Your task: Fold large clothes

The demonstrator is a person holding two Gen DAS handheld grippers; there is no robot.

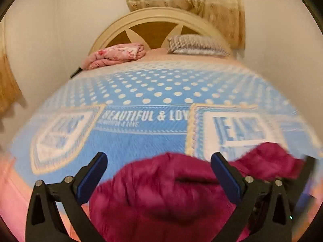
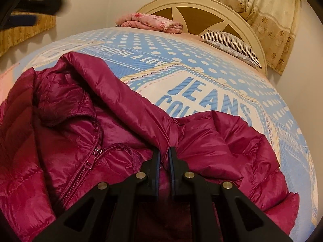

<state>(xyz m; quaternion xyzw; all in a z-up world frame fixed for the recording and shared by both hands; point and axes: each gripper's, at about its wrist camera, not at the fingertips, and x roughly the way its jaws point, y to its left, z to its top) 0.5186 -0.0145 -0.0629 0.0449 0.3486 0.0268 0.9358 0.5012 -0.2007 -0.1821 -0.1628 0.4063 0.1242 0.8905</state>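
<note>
A magenta puffer jacket (image 2: 125, 133) lies crumpled on the bed, on the blue dotted bedspread (image 2: 201, 64), at the end far from the headboard (image 2: 201, 6); its zipper (image 2: 88, 161) faces up, partly done; the right claw (image 2: 164, 151) is pinched tight on a fold of the jacket near the collar; the left claw (image 1: 159, 159) hangs above the jacket with its jaws spread wide, gripping nothing; a folded pink floral cloth (image 1: 117, 55) and a striped pillow (image 1: 197, 44) rest just beside the headboard; curtains (image 2: 272, 16) hang behind the headboard.
</note>
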